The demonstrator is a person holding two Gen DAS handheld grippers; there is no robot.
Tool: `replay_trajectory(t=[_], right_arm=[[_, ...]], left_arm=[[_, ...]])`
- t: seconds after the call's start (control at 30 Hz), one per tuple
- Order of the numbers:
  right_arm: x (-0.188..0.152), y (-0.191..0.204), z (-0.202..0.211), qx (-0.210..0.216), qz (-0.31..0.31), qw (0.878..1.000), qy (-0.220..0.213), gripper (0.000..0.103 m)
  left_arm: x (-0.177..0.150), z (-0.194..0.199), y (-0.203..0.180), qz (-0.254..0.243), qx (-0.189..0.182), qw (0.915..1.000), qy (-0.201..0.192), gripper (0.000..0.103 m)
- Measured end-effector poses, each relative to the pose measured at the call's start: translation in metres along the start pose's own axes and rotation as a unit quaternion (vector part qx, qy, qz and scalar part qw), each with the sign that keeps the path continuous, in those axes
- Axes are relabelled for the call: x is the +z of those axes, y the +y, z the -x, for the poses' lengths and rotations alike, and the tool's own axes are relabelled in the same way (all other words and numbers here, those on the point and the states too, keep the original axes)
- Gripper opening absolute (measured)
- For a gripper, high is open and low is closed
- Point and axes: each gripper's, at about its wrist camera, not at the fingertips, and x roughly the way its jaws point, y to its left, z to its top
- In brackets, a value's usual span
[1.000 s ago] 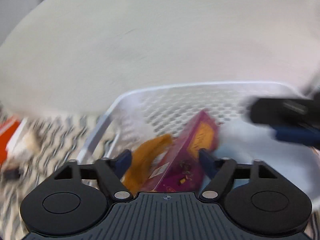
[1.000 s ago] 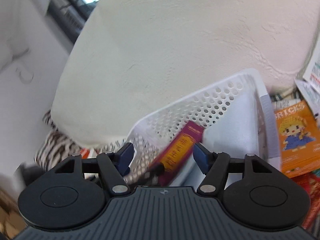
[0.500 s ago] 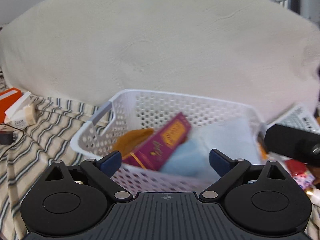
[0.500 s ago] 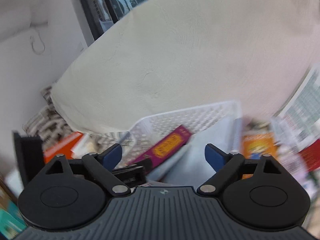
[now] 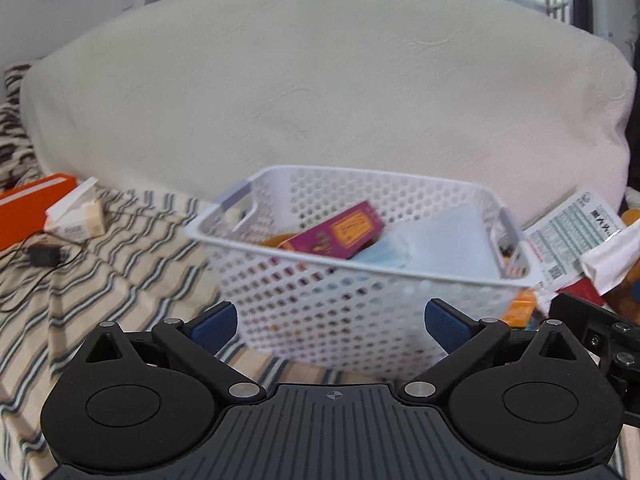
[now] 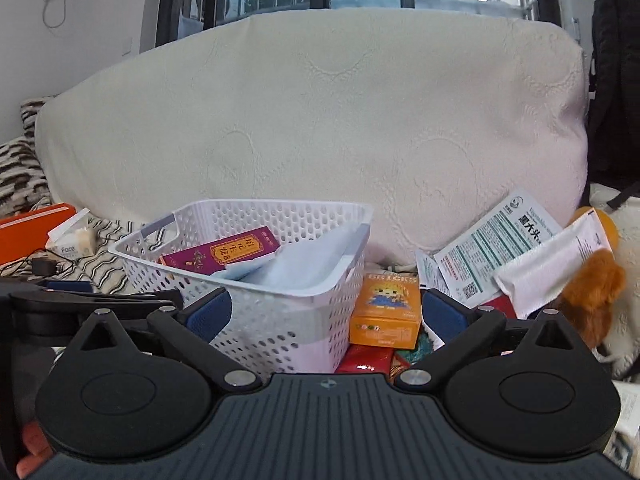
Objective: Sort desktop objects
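white perforated basket (image 6: 256,280) sits on the striped bedsheet (image 5: 100,264) in front of a big cream pillow (image 6: 320,128). inside it: purple box with gold label (image 6: 224,254) leaning on a pale blue soft pack (image 6: 300,264). orange bricks box (image 6: 386,312) just beside the basket's right side, white printed pouch (image 6: 496,248) and orange plush toy (image 6: 596,292) further right. tissue box (image 6: 72,240) and orange box (image 5: 28,208) off to the left. left gripper (image 5: 330,320) jaws wide open, holding nothing. right gripper (image 6: 326,312) jaws wide open, empty too
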Motion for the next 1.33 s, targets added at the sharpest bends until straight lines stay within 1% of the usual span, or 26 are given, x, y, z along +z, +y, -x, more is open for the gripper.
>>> replay_trajectory(t=[0.17, 0.27, 0.33, 0.43, 0.6, 0.73, 0.9, 0.97, 1.07, 1.13, 1.33], right_arm=[[-0.005, 0.017, -0.004, -0.009, -0.014, 1.0, 0.004, 0.101], [-0.009, 0.028, -0.01, -0.025, -0.017, 0.999, 0.011, 0.101], [-0.012, 0.037, -0.016, -0.031, -0.015, 0.999, 0.02, 0.101], [-0.014, 0.049, -0.023, -0.04, -0.009, 0.999, 0.021, 0.101], [-0.013, 0.063, -0.036, -0.052, -0.007, 0.998, 0.024, 0.101], [-0.011, 0.071, -0.047, -0.053, -0.012, 0.998, 0.032, 0.101], [-0.014, 0.076, -0.058, -0.047, -0.019, 0.998, 0.045, 0.101], [-0.015, 0.078, -0.061, -0.047, -0.019, 0.998, 0.049, 0.101], [-0.017, 0.08, -0.064, -0.049, -0.02, 0.997, 0.054, 0.101], [-0.017, 0.081, -0.065, -0.051, -0.02, 0.997, 0.054, 0.101], [-0.015, 0.078, -0.063, -0.053, -0.022, 0.997, 0.049, 0.101]], left_arm=[[-0.005, -0.001, 0.02, 0.011, 0.012, 0.9998, 0.01, 0.103], [-0.007, -0.003, 0.03, 0.014, 0.015, 0.9997, 0.012, 0.103], [-0.008, -0.006, 0.036, 0.013, 0.015, 0.9997, 0.017, 0.103], [-0.009, -0.012, 0.046, 0.01, 0.028, 0.9993, 0.024, 0.103], [-0.009, -0.017, 0.065, 0.029, 0.03, 0.9987, 0.029, 0.103], [-0.007, -0.024, 0.076, 0.031, 0.039, 0.9983, 0.031, 0.103], [-0.007, -0.032, 0.088, 0.031, 0.037, 0.9982, 0.034, 0.103], [-0.009, -0.034, 0.088, 0.027, 0.044, 0.998, 0.036, 0.103], [-0.011, -0.034, 0.087, 0.017, 0.056, 0.9979, 0.027, 0.103], [-0.01, -0.035, 0.087, 0.012, 0.054, 0.9981, 0.028, 0.103], [-0.007, -0.035, 0.089, 0.019, 0.034, 0.9988, 0.03, 0.103]])
